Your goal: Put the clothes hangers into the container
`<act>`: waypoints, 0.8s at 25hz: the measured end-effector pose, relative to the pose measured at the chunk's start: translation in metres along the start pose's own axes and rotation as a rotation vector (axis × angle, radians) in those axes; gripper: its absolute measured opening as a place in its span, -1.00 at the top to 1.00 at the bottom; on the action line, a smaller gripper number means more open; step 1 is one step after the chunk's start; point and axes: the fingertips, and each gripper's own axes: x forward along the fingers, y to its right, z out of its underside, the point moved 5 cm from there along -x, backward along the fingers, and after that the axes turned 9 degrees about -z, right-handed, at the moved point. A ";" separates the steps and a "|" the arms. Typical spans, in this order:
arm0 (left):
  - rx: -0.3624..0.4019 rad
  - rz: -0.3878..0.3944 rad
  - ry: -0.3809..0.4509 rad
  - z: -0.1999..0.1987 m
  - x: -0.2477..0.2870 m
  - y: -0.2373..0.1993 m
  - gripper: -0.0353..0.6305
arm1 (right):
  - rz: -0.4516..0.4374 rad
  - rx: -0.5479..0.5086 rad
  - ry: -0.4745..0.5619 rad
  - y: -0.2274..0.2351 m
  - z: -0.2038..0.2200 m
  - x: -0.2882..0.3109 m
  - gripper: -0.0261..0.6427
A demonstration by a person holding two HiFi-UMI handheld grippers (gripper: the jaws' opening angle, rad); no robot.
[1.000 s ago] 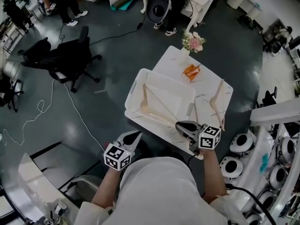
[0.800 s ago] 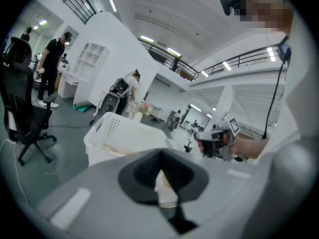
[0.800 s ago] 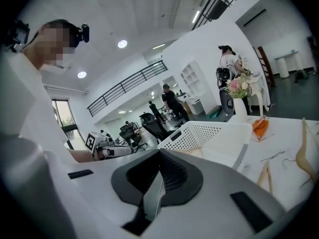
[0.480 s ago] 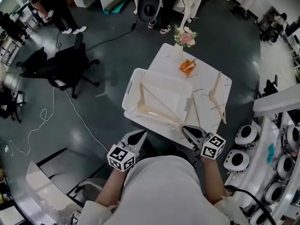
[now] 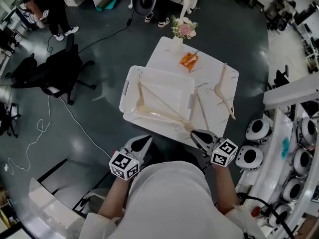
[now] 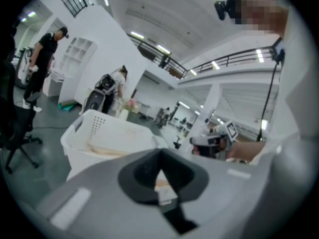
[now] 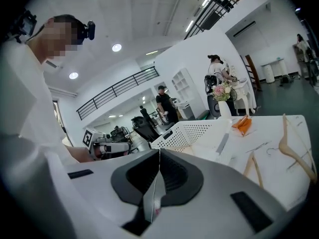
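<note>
a dark grey floor surrounds a white marble table (image 5: 212, 73), with an office chair (image 5: 55, 71) off to the left and people standing at the far side. a flower vase (image 5: 180, 31) and an orange item (image 5: 188, 59) sit at the table's far end. the white container (image 5: 158, 72) fills the table's left part; one wooden hanger (image 5: 158, 107) lies inside, reaching to its near right corner. a second hanger (image 5: 202, 111) lies on the table just beside the container's right side, a third hanger (image 5: 224, 89) farther right. the left gripper (image 5: 143, 143) and the right gripper (image 5: 197, 135) hang by the near edge, jaws closed together and empty.
</note>
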 end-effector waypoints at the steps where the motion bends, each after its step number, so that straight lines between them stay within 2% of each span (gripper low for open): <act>1: 0.004 0.005 -0.007 0.002 0.002 0.001 0.88 | 0.010 0.005 -0.001 0.001 0.003 -0.004 0.91; 5: 0.027 0.025 -0.034 0.008 0.012 0.012 0.88 | 0.062 0.019 -0.016 0.013 0.018 -0.029 0.91; 9: 0.042 0.046 -0.046 0.009 0.022 0.024 0.88 | 0.103 0.028 -0.076 0.035 0.033 -0.049 0.90; 14: 0.023 0.026 -0.076 0.023 0.038 0.039 0.88 | 0.155 0.036 -0.202 0.070 0.064 -0.074 0.89; 20: -0.011 0.000 -0.133 0.045 0.053 0.061 0.88 | 0.212 0.071 -0.390 0.108 0.128 -0.112 0.73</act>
